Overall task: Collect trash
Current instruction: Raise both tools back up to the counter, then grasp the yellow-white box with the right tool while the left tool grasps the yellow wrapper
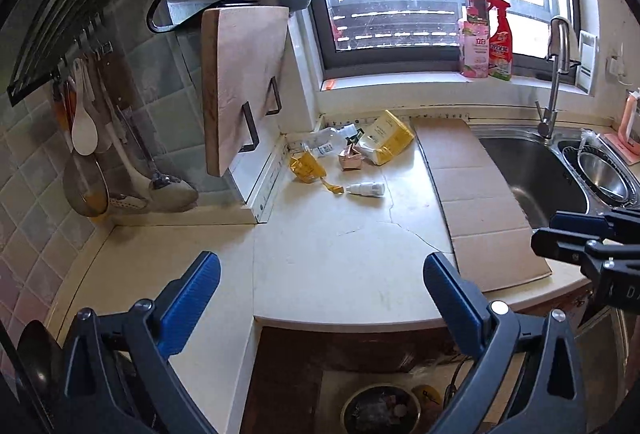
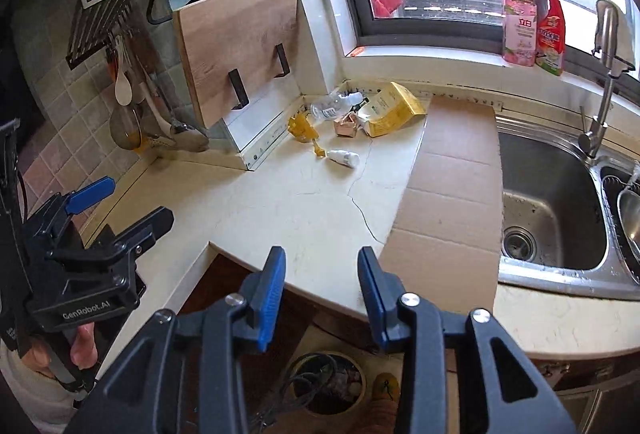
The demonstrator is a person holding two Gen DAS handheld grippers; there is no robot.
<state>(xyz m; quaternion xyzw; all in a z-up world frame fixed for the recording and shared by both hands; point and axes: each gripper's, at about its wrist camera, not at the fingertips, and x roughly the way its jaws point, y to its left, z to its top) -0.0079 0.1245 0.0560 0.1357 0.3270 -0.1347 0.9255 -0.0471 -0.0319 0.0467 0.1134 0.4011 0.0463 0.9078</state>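
A pile of trash lies in the far corner of the counter: a yellow-and-white carton (image 1: pixel 386 138), a clear plastic bottle (image 1: pixel 328 143), a crumpled pink box (image 1: pixel 351 159), a yellow wrapper (image 1: pixel 306 167) and a small white bottle (image 1: pixel 366 189). The right wrist view shows the same carton (image 2: pixel 394 110) and small white bottle (image 2: pixel 344 158). My left gripper (image 1: pixel 322 266) hovers over the counter's front edge, open wide and empty. My right gripper (image 2: pixel 322 256) is beside it, open with nothing between its pads. A round bin (image 2: pixel 328 382) stands on the floor below.
A flat cardboard sheet (image 1: pixel 480 194) covers the counter beside the steel sink (image 1: pixel 532 174) and faucet (image 1: pixel 554 74). A wooden cutting board (image 1: pixel 240 86) leans on the left wall over hanging utensils (image 1: pixel 86 130). Two cleaner bottles (image 1: pixel 488 38) stand on the windowsill.
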